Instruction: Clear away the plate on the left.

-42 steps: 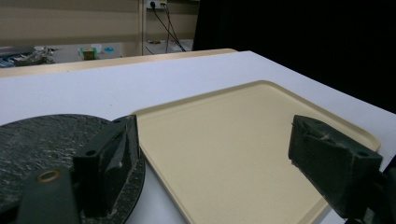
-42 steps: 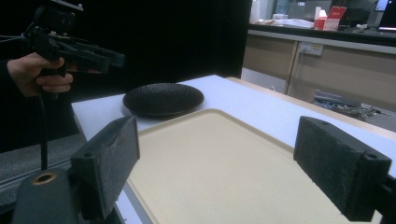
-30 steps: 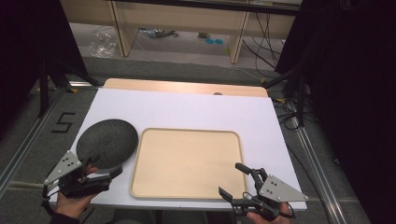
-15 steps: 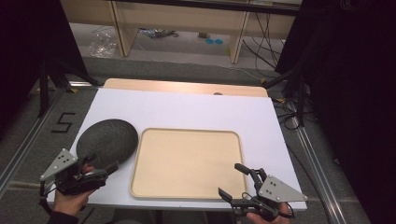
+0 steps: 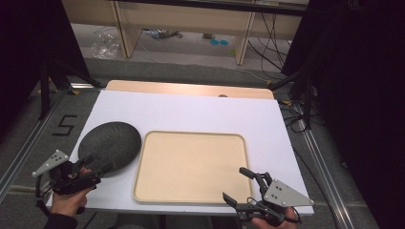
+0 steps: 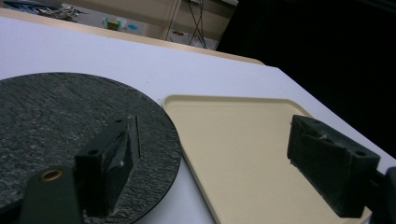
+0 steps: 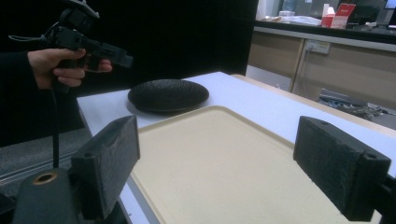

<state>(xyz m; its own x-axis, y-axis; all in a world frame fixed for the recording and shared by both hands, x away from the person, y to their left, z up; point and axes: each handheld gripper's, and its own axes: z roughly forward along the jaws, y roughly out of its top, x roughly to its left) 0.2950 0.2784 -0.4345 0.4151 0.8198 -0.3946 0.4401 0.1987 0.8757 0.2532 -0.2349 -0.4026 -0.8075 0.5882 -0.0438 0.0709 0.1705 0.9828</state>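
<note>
On the floor left of the tabletop [image 5: 200, 112], beyond the left tongs [image 5: 98, 168], a black "5" [image 5: 64, 125] is marked; no other writing is legible, the red box [image 7: 343, 15] far behind the right tongs [image 7: 243, 172] is too blurred to read.

Dark round plate [image 5: 109, 147]: charcoal grey, rough stone-like surface, shallow with a raised rim. It sits on the white tabletop just ahead of the left tongs; in the high view one tip overlaps its near edge, contact can't be told. In the left gripper view the left jaw sits over the plate's near surface and the right jaw over the tray [image 6: 243, 140], so the left tongs [image 6: 224, 163] are wide apart, holding nothing.

Beige tray [image 5: 191, 167]: rectangular, rounded corners, low lip, bare. It lies between the two tongs, its left edge just beside the plate, possibly touching.

Right tongs [image 5: 242, 185] sit at the tray's near right corner, jaws wide apart, gripping nothing. The right gripper view looks across the tray [image 7: 224, 158] to the plate [image 7: 168, 95], with the left hand [image 7: 56, 65] holding the left tongs [image 7: 119, 57] raised above the tabletop edge at upper left.
</note>
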